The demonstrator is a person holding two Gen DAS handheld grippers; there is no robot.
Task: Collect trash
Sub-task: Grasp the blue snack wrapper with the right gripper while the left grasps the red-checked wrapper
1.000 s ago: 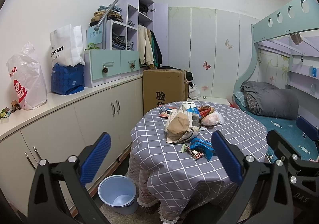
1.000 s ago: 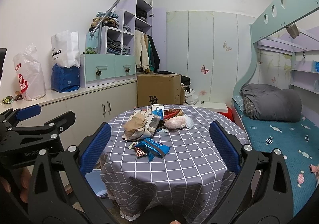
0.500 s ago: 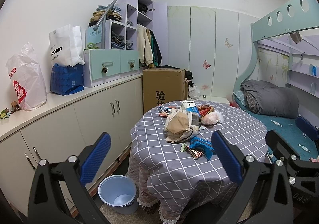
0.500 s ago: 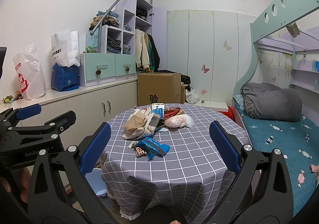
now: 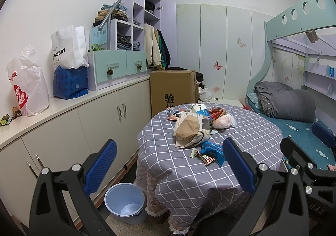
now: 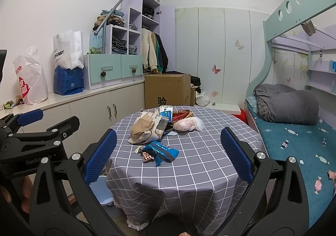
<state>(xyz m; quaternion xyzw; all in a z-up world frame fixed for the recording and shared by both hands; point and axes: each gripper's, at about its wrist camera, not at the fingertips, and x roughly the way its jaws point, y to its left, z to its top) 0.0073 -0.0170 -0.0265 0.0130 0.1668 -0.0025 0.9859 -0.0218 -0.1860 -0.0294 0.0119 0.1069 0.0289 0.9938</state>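
Trash litters the checked surface; both grippers hover short of it, fingers wide and empty, bin waiting below.

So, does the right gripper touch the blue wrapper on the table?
Apart. In the right wrist view the open right gripper frames the blue wrapper, but bare tablecloth shows between each finger and it.

left gripper: jaws spread wide, nothing between the blue pads, held level | right gripper: jaws spread wide, nothing held, level beside the left | fingers: wrapped on the left gripper's handle, low in right-wrist view
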